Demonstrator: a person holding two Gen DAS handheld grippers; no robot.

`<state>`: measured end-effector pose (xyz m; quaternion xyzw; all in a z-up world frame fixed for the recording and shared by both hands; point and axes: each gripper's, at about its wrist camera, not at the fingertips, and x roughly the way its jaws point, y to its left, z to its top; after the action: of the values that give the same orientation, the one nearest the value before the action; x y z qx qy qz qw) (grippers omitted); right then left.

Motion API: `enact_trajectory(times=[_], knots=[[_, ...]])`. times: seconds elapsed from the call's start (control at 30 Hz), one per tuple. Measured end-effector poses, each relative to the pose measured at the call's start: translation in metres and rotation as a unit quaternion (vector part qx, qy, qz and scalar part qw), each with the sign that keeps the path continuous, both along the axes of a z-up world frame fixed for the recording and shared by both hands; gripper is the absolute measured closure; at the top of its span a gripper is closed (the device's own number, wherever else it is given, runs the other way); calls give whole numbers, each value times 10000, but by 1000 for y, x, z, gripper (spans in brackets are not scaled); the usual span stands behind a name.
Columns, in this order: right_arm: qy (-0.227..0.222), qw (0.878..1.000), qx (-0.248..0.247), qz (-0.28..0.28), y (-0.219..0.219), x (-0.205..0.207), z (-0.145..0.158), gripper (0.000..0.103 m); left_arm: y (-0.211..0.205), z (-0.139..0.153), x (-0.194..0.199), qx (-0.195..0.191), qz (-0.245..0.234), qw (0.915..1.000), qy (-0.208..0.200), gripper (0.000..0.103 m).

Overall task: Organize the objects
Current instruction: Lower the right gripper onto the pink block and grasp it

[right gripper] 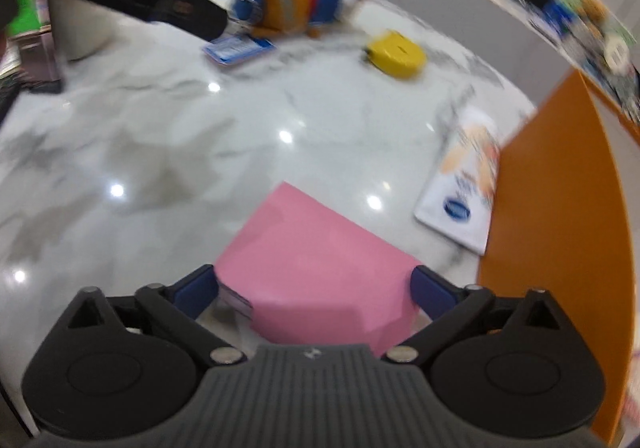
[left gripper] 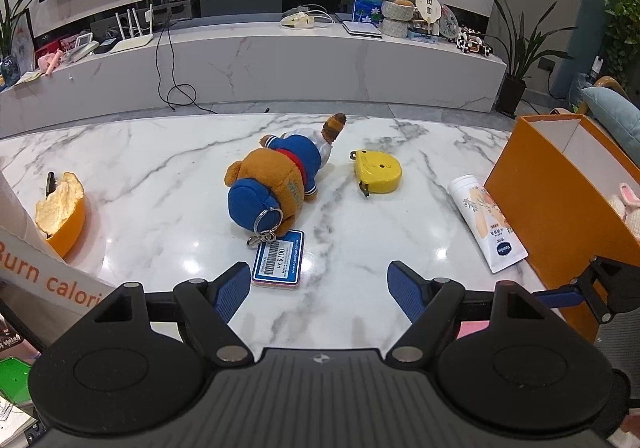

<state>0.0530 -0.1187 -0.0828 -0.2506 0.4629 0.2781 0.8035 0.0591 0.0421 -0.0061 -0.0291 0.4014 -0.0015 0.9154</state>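
Here, right gripper (right gripper: 316, 288) spread wide around pink pad (right gripper: 316, 260), pads not visibly pressing; left gripper (left gripper: 319, 284) wide, empty. Light, stiff-edged, probably slippery; best pinched across side edges.

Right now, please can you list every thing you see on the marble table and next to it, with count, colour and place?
plush bear: one, brown with blue clothes, lying at table centre
price tag: one, blue and white, in front of the bear, on its key ring
tape measure: one, yellow, right of the bear
lotion tube: one, white, lying against the orange box
orange box: one, orange, open, right edge of the table
fruit peel: one, orange, left side
pink notepad: one, pink, between the right claw's jaws
left claw: one, black with blue pads, open above the table
right claw: one, black with blue pads, wide around the notepad; contact unclear
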Motion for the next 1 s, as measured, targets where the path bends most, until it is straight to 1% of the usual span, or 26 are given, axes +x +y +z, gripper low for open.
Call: enact_trajectory(times=[0.03,0.1,0.13,0.17,0.2,0.23,0.27,0.3,0.33,0.37,0.4,0.43,0.47,0.53,0.6,0.63,0.7,0.73,0.77,0.9,1.0], knots=[[20,10000,-32,-71,0,1,0,1,0,0,0,3,-10,10000,2,14],[311,9991,-60,-280,1,4,4,1,0,0,-1,15,-31,10000,-3,14],[556,9979,128,-316,-1,5,8,1,-1,1,-1,19,-33,10000,-2,14],[864,9950,437,-253,-4,5,13,1,-1,1,-1,19,-33,10000,-4,14],[1203,9895,787,-175,-7,5,18,1,0,1,-2,17,-31,10000,-10,14],[1457,9838,1037,-107,-9,4,22,5,0,2,-2,15,-24,10000,-19,14],[1523,9811,1191,-8,-10,2,26,5,0,3,-2,11,-12,10000,-30,14],[1325,9837,1204,145,-9,-4,30,4,1,3,-2,5,1,10000,-42,14],[1001,9880,1107,385,-6,-11,34,4,1,4,-2,-2,11,10000,-53,14],[598,9909,950,739,-1,-21,35,4,1,4,-2,-6,15,10000,-60,14],[199,9900,794,1147,3,-31,34,3,0,5,-2,-4,18,10000,-65,14],[-50,9872,680,1445,6,-38,31,3,0,5,-2,-3,16,10000,-61,14],[-172,9840,592,1669,10,-42,26,3,0,5,-2,-3,16,10000,-58,14],[-59,9828,525,1768,15,-40,13,3,0,4,-1,1,5,10000,-33,14],[131,9866,347,1587,18,-32,-2,2,-1,2,-1,3,-7,10000,-13,14],[111,9879,310,1515,18,-28,-6,2,-1,2,-1,4,-16,10000,-4,14],[476,9901,369,1266,19,-14,-8,5,-3,2,-1,6,-42,10000,2,14],[648,9909,409,1104,16,-8,-7,11,-3,1,-1,9,-54,10000,6,14],[642,9917,400,1039,17,-6,-7,13,-4,1,-1,8,-64,10000,15,14],[932,9910,309,914,12,-5,-3,15,-7,0,-3,14,-121,9999,33,14],[989,9899,162,1003,12,-17,-3,15,-13,-1,-3,20,-211,9998,30,14]])
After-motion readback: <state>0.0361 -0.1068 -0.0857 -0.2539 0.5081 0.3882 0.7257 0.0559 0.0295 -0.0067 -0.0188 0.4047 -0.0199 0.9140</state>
